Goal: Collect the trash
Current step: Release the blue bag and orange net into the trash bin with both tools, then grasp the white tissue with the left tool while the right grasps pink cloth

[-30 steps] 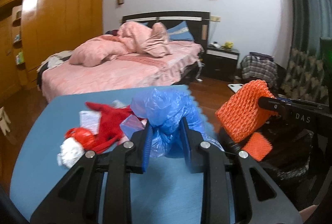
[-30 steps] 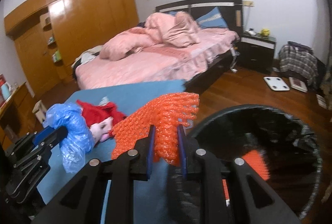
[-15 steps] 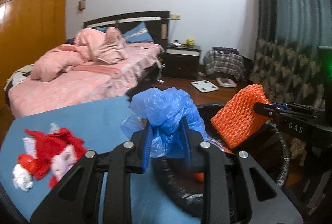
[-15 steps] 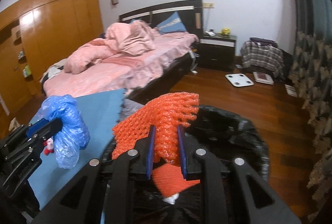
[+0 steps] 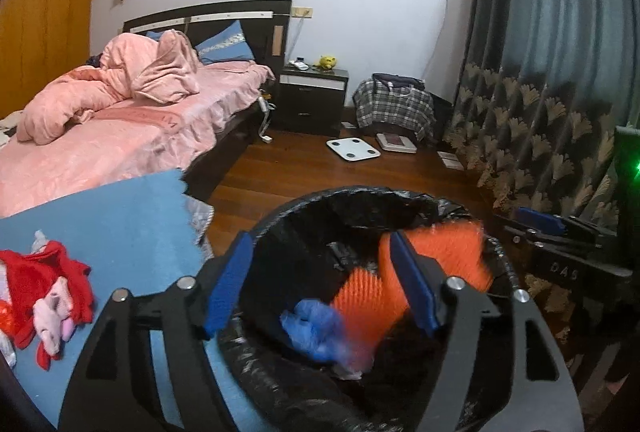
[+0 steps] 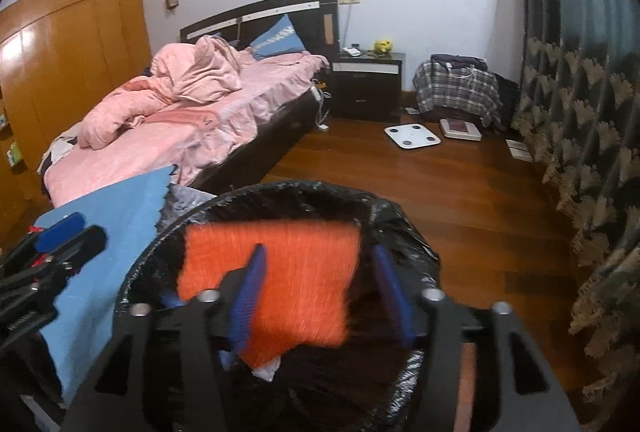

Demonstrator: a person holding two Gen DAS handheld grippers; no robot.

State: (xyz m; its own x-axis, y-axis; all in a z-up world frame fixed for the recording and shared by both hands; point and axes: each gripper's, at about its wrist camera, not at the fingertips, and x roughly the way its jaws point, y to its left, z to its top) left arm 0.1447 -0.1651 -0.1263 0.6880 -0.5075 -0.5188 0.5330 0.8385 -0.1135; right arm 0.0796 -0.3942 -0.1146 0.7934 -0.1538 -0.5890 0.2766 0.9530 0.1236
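Both claws, left claw (image 5: pixel 322 280) and right claw (image 6: pixel 318 292), are opening over the black-lined trash bin (image 5: pixel 280 209), blue bag (image 5: pixel 316 328) and orange foam net (image 6: pixel 280 272) dropping inside unpinched; best hold above the rim until clear, since red scraps (image 5: pixel 36 280) wait on the blue surface (image 5: pixel 120 220).

Home bedroom: unmade bed (image 5: pixel 120 127) with pink bedding, nightstand (image 5: pixel 314 99), wooden wardrobe (image 6: pixel 68 71), floor-length curtains (image 5: pixel 540 71).
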